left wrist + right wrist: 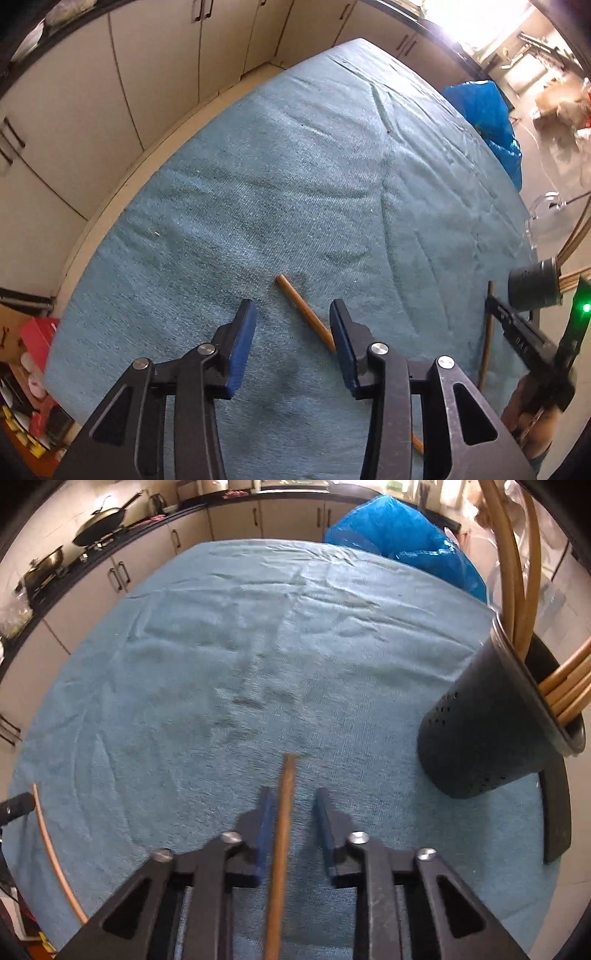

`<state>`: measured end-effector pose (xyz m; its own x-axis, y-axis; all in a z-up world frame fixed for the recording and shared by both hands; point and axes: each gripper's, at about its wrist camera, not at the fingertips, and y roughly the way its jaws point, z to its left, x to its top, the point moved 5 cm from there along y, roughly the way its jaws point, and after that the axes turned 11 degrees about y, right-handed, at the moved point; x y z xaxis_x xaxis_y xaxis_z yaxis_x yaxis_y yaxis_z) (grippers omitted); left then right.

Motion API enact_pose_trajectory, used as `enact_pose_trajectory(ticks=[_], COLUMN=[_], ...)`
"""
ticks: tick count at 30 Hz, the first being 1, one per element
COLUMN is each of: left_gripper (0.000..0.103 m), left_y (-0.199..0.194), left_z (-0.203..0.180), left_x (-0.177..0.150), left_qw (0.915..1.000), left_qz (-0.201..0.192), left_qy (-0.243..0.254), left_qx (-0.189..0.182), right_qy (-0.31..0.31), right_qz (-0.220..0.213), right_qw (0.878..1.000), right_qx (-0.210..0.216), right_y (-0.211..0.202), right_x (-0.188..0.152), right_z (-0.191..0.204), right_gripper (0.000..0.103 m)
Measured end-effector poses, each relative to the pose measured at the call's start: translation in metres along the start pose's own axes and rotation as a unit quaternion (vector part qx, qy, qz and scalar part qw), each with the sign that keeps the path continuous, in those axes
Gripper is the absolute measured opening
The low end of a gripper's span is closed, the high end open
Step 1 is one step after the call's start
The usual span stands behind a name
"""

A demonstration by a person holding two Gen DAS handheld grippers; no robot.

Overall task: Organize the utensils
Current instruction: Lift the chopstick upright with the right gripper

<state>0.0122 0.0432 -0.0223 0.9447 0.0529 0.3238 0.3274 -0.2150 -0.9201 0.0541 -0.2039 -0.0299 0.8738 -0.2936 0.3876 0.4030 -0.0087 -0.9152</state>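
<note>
A light wooden stick (306,313) lies on the blue cloth (258,184), its near part hidden behind my left gripper's right finger. My left gripper (291,309) hovers over the cloth, open, with nothing between its pads. A darker wooden stick (286,812) runs between the fingers of my right gripper (294,795). The left pad is at the stick and a gap shows on the right side, so the jaws stand open. A black perforated holder (480,731) with several wooden utensils (517,590) stands to the right. In the left wrist view it sits at the table's right edge (533,288).
A blue plastic bag (399,539) lies past the table's far right corner. Cream cabinets (92,110) line the left side, with pans (99,524) on the counter. A clear jug (543,218) stands behind the holder. The table's dark rim (557,812) shows beyond the cloth.
</note>
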Motion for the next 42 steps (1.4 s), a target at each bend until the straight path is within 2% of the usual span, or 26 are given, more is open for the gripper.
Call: enact_pose_trajectory(ticks=[2, 5, 7, 8, 9, 13, 15, 19, 25, 29, 34, 42], left_gripper=[0.044, 0.043, 0.027, 0.023, 0.017, 0.008, 0.005, 0.005, 0.005, 0.005, 0.005, 0.005], left_y=[0.003, 0.008, 0.012, 0.014, 0.016, 0.025, 0.03, 0.029, 0.016, -0.017, -0.059, -0.103], left_z=[-0.004, -0.02, -0.03, -0.035, -0.038, -0.06, -0.072, -0.09, -0.103, -0.105, -0.112, -0.117], left_x=[0.001, 0.002, 0.006, 0.008, 0.009, 0.021, 0.024, 0.017, 0.009, 0.009, 0.014, 0.018], left_qw=[0.9999, 0.9986, 0.9951, 0.9917, 0.9903, 0.9829, 0.9822, 0.9821, 0.9778, 0.9725, 0.9607, 0.9454], left_qz=[0.005, 0.008, 0.005, 0.002, 0.0, -0.01, -0.012, -0.017, -0.054, -0.103, -0.17, -0.239], left_qy=[-0.011, 0.018, 0.039, 0.05, 0.055, 0.106, 0.129, 0.165, 0.188, 0.195, 0.2, 0.199], left_qx=[-0.006, 0.048, 0.09, 0.119, 0.128, 0.15, 0.136, 0.089, 0.075, 0.075, 0.089, 0.096], right_qy=[-0.013, -0.012, -0.005, -0.001, 0.004, 0.01, 0.014, 0.021, 0.035, 0.04, 0.046, 0.052], right_qz=[-0.003, -0.01, -0.015, -0.02, -0.029, -0.054, -0.068, -0.095, -0.12, -0.146, -0.183, -0.219], right_qw=[1.0, 1.0, 0.999, 0.999, 0.998, 0.994, 0.993, 0.989, 0.985, 0.981, 0.973, 0.964], right_qx=[0.0, 0.017, 0.034, 0.042, 0.052, 0.09, 0.098, 0.108, 0.117, 0.126, 0.137, 0.138], right_y=[-0.001, -0.005, -0.011, -0.014, -0.021, -0.042, -0.055, -0.075, -0.087, -0.1, -0.12, -0.148], right_x=[-0.003, -0.008, -0.011, -0.011, -0.012, -0.014, -0.016, -0.017, -0.019, -0.017, -0.019, -0.02], right_z=[0.003, 0.001, 0.001, 0.002, 0.0, -0.005, -0.01, -0.017, -0.021, -0.019, -0.019, -0.018], right_gripper=[0.008, 0.008, 0.008, 0.008, 0.008, 0.008, 0.008, 0.008, 0.008, 0.008, 0.008, 0.008])
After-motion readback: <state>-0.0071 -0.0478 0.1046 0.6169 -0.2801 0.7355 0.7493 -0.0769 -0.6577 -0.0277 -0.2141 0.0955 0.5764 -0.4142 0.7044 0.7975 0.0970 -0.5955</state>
